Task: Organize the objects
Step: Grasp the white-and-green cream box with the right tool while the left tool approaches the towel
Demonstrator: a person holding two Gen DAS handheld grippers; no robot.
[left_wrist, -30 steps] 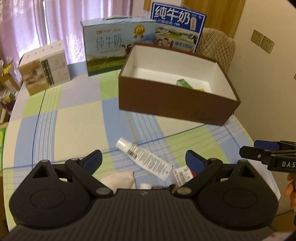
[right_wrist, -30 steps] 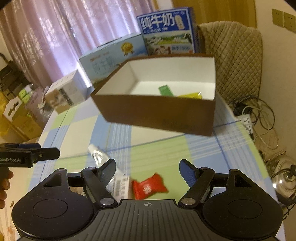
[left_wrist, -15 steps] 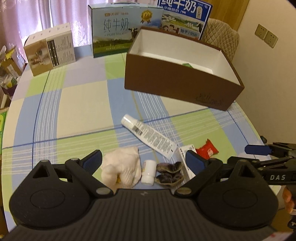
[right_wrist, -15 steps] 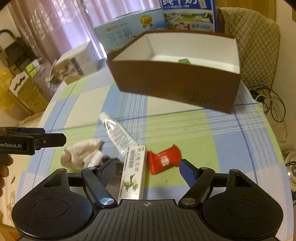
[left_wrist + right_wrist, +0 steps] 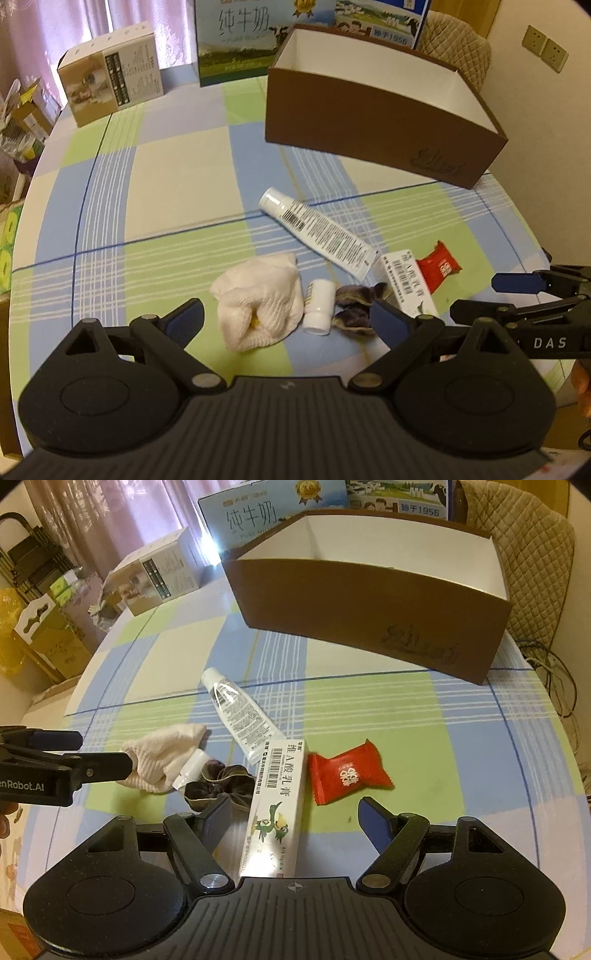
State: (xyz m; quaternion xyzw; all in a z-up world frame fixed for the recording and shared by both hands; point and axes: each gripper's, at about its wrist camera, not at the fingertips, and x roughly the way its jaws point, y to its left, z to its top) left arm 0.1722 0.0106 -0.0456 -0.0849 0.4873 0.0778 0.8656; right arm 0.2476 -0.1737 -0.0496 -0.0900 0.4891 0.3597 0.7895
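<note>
I am between picks, lining up on the loose pile near the table edge. My left gripper (image 5: 286, 319) hangs released above the white cloth (image 5: 258, 301) and the small white bottle (image 5: 317, 304); my right gripper (image 5: 295, 818) is also spread wide and empty, with the ointment carton (image 5: 277, 808) lying between its fingers. The red candy (image 5: 345, 773) sits at about one o'clock from it, the tube (image 5: 236, 709) at eleven, the dark scrunchie (image 5: 218, 779) just left. The brown box (image 5: 369, 602) waits at twelve o'clock, well apart. Next, I judge, I lower the right gripper, clamp the carton across its narrow sides, and carry it forward over the box rim.
</note>
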